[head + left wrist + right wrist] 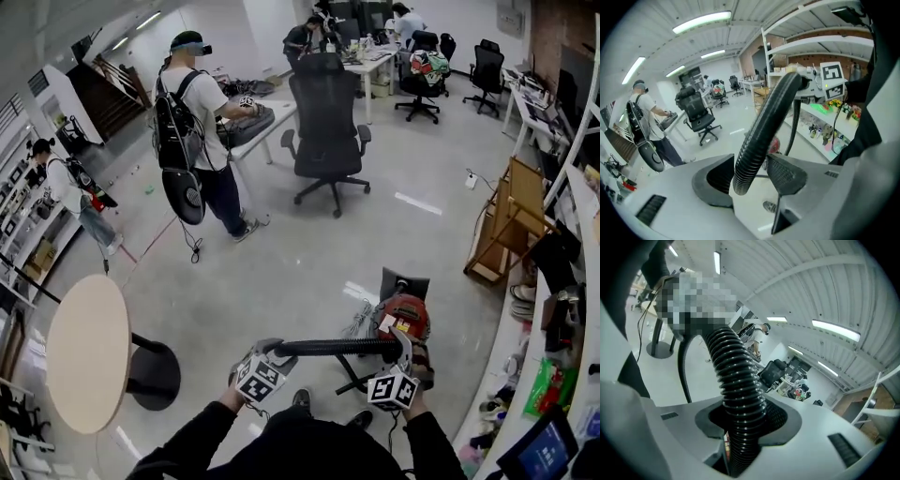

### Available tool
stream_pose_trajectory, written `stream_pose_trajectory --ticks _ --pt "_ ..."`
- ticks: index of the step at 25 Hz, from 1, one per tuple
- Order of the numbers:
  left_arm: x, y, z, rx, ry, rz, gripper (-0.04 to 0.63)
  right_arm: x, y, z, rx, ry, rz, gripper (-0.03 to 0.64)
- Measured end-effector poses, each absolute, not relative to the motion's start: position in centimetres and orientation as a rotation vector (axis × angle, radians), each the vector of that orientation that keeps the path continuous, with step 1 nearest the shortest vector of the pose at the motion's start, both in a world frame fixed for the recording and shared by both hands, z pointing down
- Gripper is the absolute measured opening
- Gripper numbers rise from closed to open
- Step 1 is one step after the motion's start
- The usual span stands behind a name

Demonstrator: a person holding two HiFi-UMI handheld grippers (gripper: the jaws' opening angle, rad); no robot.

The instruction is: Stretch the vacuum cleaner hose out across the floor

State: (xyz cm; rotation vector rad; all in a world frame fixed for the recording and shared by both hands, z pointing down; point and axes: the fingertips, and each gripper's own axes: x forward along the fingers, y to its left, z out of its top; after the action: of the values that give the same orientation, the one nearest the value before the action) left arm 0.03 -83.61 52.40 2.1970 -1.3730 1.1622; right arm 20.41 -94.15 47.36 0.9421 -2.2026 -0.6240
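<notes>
A black ribbed vacuum hose [337, 347] hangs level between my two grippers, above the floor and in front of the red vacuum cleaner [405, 316]. My left gripper [264, 367] is at the hose's free end. In the left gripper view that hose [768, 117] runs between the jaws of the left gripper [750, 176], with a thin gap beside the right pad [785, 173], so the jaws stand open around it. My right gripper [398, 377] is at the vacuum end. In the right gripper view the right gripper [743, 420] is shut on the hose [733, 366], pads pressing both sides.
A round beige table [89, 352] on a black base stands at my left. A black office chair [328, 131] and a person with a backpack [197, 131] are ahead. Shelving [562, 309] and a wooden rack [506, 225] line the right side.
</notes>
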Motion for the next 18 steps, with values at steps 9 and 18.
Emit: stream_pose_trajectory --ticks 9,18 --pt "3.6 -84.9 45.5 2.725 -1.063 1.059 0.32 10.6 -93.6 46.6 0.799 -2.075 -0.814 0.123" --pt "-10.3 -89.8 43.5 3.007 -1.159 1.558 0.378 -6.1 -91.5 43.9 0.669 -1.955 -0.961 0.121"
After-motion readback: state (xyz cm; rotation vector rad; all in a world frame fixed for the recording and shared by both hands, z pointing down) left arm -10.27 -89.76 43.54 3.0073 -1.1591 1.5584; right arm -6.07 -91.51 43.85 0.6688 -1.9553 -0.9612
